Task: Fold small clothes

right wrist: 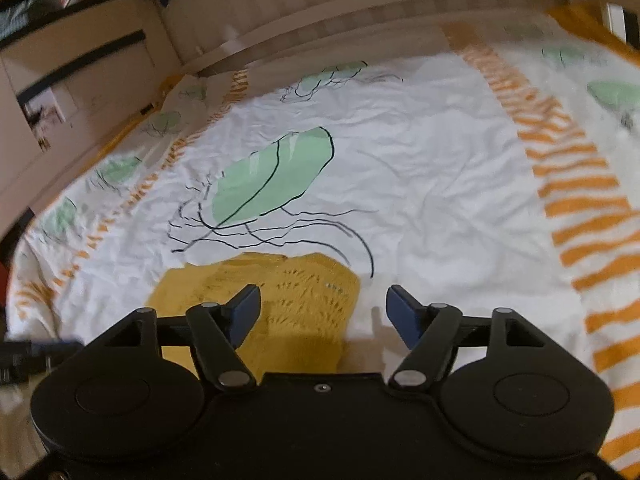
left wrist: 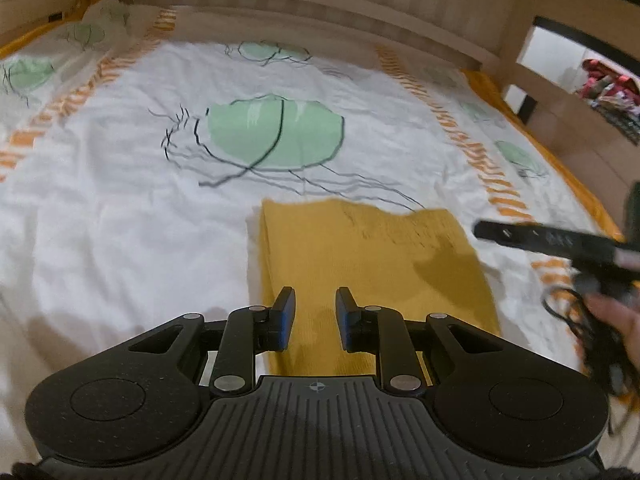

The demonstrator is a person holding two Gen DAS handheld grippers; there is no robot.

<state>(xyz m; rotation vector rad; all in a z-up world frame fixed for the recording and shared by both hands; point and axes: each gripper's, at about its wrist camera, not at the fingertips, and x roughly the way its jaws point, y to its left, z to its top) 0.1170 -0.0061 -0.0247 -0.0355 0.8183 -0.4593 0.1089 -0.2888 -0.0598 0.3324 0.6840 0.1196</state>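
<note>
A mustard-yellow knit garment (left wrist: 372,264) lies flat on the bed sheet (left wrist: 120,200), folded into a rough rectangle. My left gripper (left wrist: 315,300) hovers over its near part, open and empty, with a gap between the fingers. In the right wrist view the same garment (right wrist: 288,300) lies below and left of my right gripper (right wrist: 324,300), which is wide open and empty. Its left finger is over the garment and its right finger over the bare sheet (right wrist: 440,200). The right gripper also shows, blurred, in the left wrist view (left wrist: 540,240) at the garment's right side.
The sheet is white with green leaf prints (left wrist: 276,136) and orange striped bands (right wrist: 580,200). A wooden headboard (left wrist: 320,0) runs along the far side. A shelf with coloured items (left wrist: 608,92) stands at the right. Cabinet doors (right wrist: 80,60) stand beyond the bed's left side.
</note>
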